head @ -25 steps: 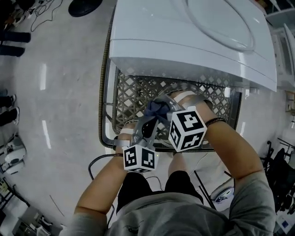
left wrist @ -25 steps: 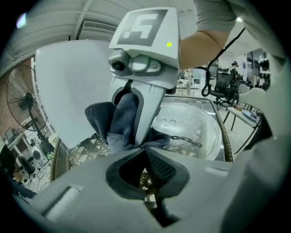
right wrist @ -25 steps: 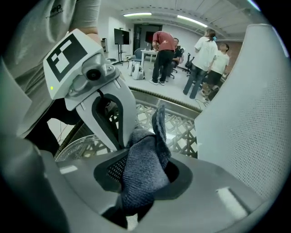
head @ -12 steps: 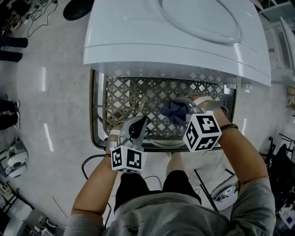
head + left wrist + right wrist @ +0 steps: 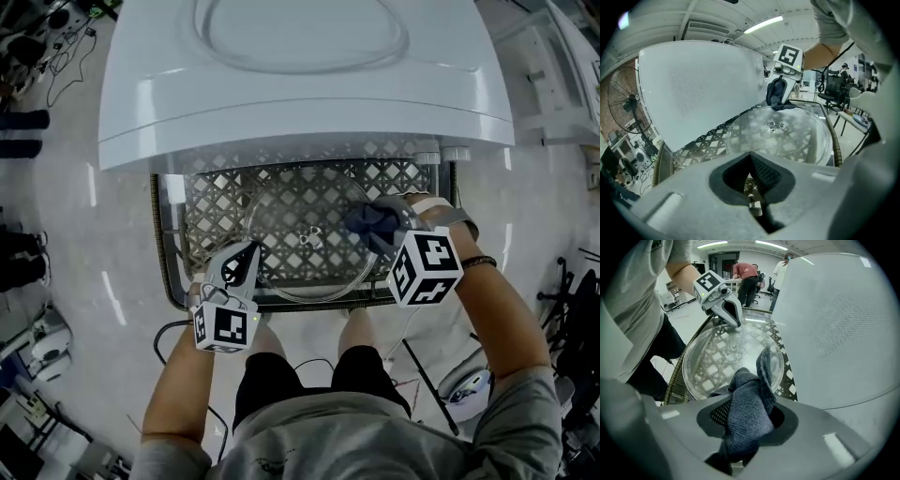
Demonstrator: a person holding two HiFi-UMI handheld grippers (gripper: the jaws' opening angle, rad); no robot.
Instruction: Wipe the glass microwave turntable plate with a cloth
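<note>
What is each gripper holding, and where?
Right gripper: the cloth, by its bunched middle. Left gripper: shut at the rim of the glass plate; grip uncertain.

Plate (image 5: 305, 239) on worktop (image 5: 202, 208), centre frame, below appliance (image 5: 300, 89). Left gripper (image 5: 246, 255) at plate's lower-left rim. Cloth (image 5: 368, 222) in right gripper (image 5: 382, 230), on plate's right edge.

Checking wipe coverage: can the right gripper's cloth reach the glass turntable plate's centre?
Probably yes: the right gripper holds the cloth at the glass turntable plate's right rim; nothing lies between.
</note>
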